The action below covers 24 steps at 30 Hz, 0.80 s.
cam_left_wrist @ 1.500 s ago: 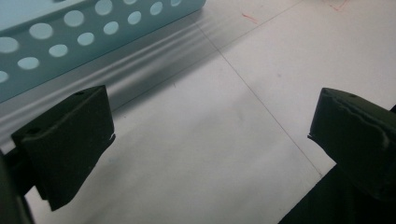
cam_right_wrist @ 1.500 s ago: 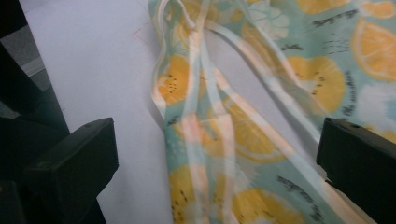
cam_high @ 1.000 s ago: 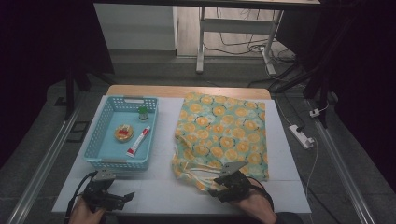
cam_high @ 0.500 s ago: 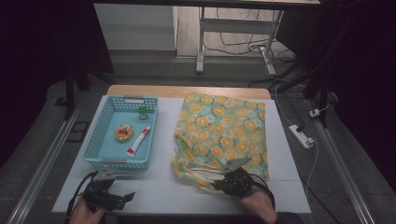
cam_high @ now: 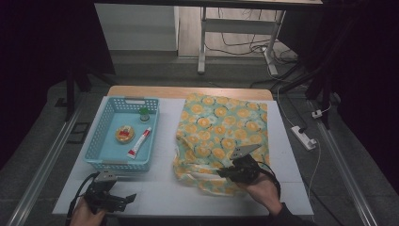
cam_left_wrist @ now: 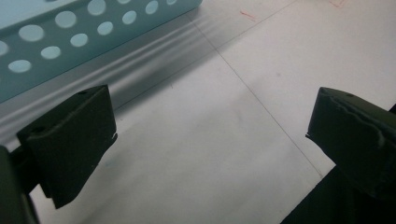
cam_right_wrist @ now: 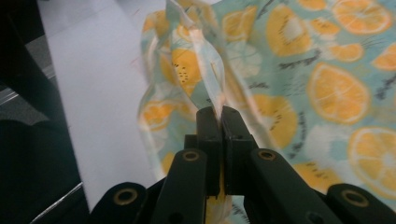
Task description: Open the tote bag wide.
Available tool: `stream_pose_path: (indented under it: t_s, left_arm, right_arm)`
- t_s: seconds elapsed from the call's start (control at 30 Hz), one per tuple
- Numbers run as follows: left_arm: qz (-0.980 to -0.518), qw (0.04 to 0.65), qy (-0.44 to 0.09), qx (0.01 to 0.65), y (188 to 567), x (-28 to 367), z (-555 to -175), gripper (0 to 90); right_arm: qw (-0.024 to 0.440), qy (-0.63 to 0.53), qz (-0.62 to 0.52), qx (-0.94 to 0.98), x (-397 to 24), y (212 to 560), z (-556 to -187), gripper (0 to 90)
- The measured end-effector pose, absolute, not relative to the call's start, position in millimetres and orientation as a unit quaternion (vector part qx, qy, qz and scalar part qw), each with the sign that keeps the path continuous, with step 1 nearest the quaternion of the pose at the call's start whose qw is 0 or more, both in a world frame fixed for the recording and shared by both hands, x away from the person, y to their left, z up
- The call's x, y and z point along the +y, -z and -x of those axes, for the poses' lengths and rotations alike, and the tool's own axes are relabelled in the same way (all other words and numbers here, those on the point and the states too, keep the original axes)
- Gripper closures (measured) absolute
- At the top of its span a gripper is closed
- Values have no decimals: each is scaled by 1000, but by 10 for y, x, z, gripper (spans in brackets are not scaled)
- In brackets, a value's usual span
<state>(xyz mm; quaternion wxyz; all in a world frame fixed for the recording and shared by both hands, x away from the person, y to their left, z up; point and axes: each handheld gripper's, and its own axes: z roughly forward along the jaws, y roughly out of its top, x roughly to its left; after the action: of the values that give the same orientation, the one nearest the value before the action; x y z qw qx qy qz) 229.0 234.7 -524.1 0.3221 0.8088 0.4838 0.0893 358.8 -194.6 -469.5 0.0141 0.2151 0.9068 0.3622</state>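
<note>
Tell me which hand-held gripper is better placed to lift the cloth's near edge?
Right. The right hand-held gripper is shut on the cloth at its near edge; the left hand-held gripper stands open near the basket, away from it.

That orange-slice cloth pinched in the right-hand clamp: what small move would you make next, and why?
Probably lift the pinched edge a little higher and carry it across the cloth to start a fold. The right gripper is shut on a raised ridge of the fabric near its front corner, while most of the cloth lies flat on the table. The left gripper rests open beside the blue basket, holding nothing.
</note>
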Motion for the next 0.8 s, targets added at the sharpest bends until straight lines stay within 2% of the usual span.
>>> stream_pose_path:
  t_s: [0.8]
  left_arm:
    - [-809,327,-85,481,5240,2353,-2301,17]
  right_arm:
    - [49,-376,-264,887,-2109,4533,-4239,873]
